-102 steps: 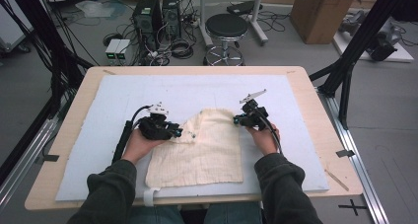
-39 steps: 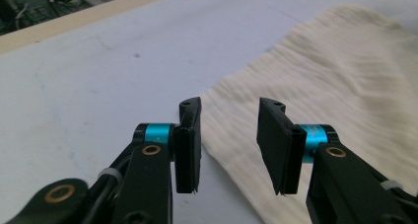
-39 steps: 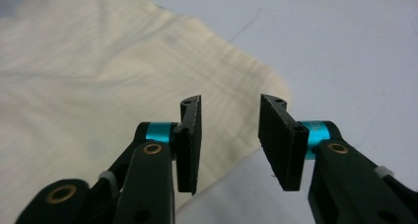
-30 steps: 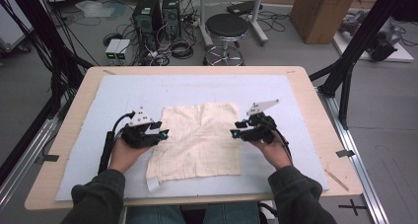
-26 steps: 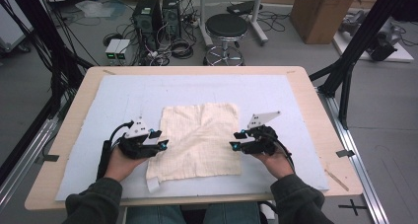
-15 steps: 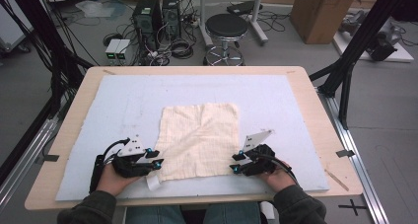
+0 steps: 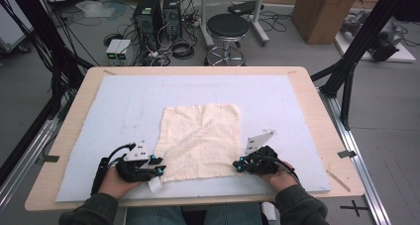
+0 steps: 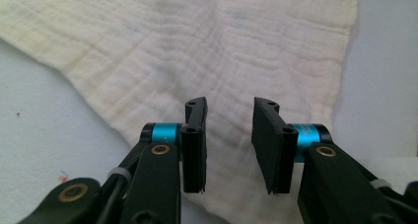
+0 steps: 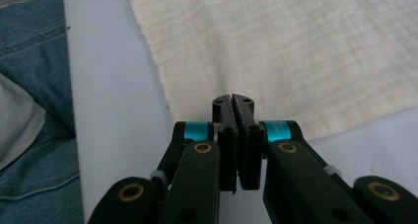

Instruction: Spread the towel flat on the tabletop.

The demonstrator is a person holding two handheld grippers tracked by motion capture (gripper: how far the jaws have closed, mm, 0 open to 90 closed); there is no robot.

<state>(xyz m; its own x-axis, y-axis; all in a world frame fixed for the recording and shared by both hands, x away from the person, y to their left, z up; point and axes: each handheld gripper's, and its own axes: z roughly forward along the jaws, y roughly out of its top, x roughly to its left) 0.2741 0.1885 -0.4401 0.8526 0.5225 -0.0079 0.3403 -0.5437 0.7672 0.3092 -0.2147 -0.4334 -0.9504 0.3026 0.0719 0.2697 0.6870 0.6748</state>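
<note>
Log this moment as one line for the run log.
cloth: flat on mat | left gripper: open over near corner, closing | right gripper: shut at near corner

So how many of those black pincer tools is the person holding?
2. The left gripper sits at the cloth's near left corner, jaws apart over the fabric. The right gripper is at the near right corner, jaws shut.

Grey floor (image 7: 44, 86), black stool (image 7: 227, 27), cardboard box (image 7: 324, 12)
</note>
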